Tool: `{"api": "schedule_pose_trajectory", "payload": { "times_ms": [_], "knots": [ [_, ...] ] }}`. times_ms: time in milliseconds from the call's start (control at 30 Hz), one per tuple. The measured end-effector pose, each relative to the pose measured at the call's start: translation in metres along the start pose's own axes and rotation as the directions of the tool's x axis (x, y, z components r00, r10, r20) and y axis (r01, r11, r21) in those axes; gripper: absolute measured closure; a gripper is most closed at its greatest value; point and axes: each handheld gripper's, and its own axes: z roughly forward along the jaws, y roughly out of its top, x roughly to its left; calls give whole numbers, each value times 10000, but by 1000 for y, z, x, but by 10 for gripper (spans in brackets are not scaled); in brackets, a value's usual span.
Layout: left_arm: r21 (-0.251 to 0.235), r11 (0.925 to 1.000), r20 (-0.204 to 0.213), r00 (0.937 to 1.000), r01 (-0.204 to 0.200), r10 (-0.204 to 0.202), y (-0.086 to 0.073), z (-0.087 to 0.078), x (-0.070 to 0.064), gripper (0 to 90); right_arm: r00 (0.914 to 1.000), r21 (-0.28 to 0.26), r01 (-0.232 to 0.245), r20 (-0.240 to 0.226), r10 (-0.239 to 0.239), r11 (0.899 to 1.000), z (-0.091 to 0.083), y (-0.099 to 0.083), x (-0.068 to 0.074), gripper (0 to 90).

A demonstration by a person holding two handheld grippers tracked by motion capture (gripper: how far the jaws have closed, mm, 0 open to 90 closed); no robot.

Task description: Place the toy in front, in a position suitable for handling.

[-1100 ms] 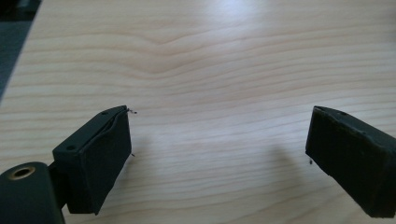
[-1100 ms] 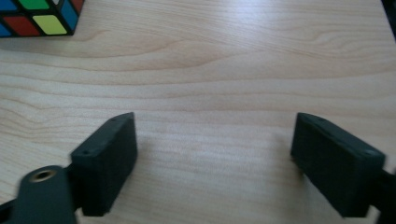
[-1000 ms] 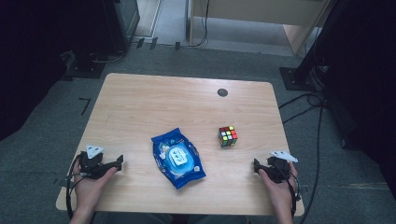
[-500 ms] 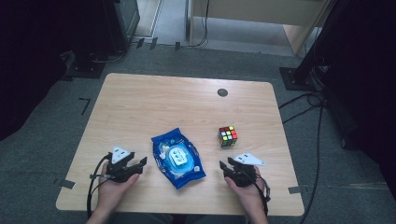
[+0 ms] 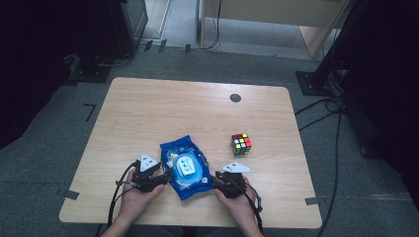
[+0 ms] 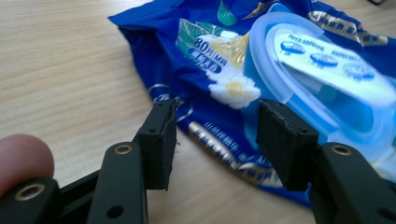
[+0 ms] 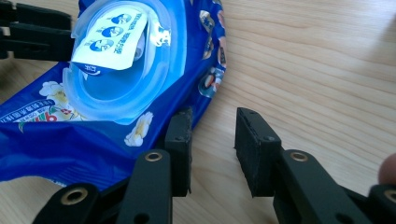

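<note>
Both grippers flanking wet-wipes pack (image 5: 186, 168), likely bracing it: left gripper (image 6: 215, 135) gaping, empty; right gripper (image 7: 212, 144) part-open, empty.

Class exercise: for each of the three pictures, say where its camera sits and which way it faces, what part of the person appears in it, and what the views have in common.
High view: above the person's side, facing forward and down at the table; both hands, left gripper and right gripper enter from below.
Left gripper view: on the left gripper, facing the wipes pack; a fingertip at bottom left.
Right gripper view: on the right gripper, beside the pack's edge; left gripper behind.
Shared: the pack.
</note>
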Motion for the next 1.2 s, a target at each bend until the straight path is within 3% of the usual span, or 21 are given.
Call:
{"api": "schedule_pose_trajectory", "payload": {
  "times_ms": [67,167,300,367,400,433,467,500,533,567,600,633,700,767,833,933,1033,1067,1167,1200],
  "knots": [
    [38,9999,-423,9990,162,-161,7,7,9,489,9997,35,152,209,-152,9999,11,5,10,692],
    [83,9994,-605,9976,349,-343,12,11,18,494,9997,42,198,140,-198,9998,20,8,18,693],
    [-11,9989,-1278,9907,468,-466,21,14,36,492,9987,53,516,52,-516,9987,34,16,34,683],
    [-191,9968,-1277,9886,781,-799,23,9,44,459,9958,-63,919,40,-919,9957,38,21,41,637],
    [-362,9953,-1229,9880,898,-936,22,4,48,446,9956,-356,913,245,-905,9952,33,24,40,594],
    [-456,9949,-1215,9881,897,-946,21,0,50,440,9956,-515,853,436,-831,9950,29,24,38,551],
    [-611,9945,-1137,9893,845,-911,17,-5,51,432,9924,-824,869,944,-791,9928,21,26,31,500],
    [-750,9942,-1026,9911,768,-843,14,-9,52,432,9924,-824,869,944,-791,9928,21,26,31,500],
    [-813,9947,-975,9927,624,-703,11,-12,52,415,9746,-1462,913,2160,-583,9850,5,30,16,382],
    [-862,9947,-980,9931,561,-645,8,-15,53,415,9746,-1462,913,2160,-583,9850,5,30,16,382],
    [-974,9932,-783,9944,635,-713,4,-18,55,403,9450,-2167,888,3269,-135,9722,-11,36,-2,290],
    [-974,9932,-783,9944,635,-713,4,-18,55,397,9361,-2358,814,3518,69,9684,-15,38,-9,235],
    [-938,9934,-636,9953,666,-727,4,-19,58,388,9087,-2653,280,4085,860,9637,-21,43,-27,155],
    [-953,9923,-486,9953,787,-836,4,-20,60,380,9048,-2625,111,4133,1021,9649,-19,44,-33,151],
    [-930,9929,-337,9964,745,-779,3,-21,61,374,8946,-2211,-340,4281,1283,9747,-8,44,-52,150],
    [-964,9937,-159,9982,564,-582,2,-23,58,368,8858,-1807,-972,4327,1678,9787,10,45,-75,160],
    [-952,9945,-65,9990,445,-453,0,-23,57,364,8887,-1826,-1215,4177,1888,9757,15,45,-81,215],
    [-952,9945,-35,9990,446,-451,0,-23,57,362,8887,-1842,-1191,4184,1875,9756,16,45,-80,325],
    [-993,9939,33,9988,483,-482,-1,-24,57,362,8821,-1873,-988,4380,1731,9773,17,43,-71,345],
    [-1017,9935,37,9987,513,-512,-1,-24,57,362,8860,-1855,-1008,4302,1730,9775,16,42,-68,345]
  ]
}}
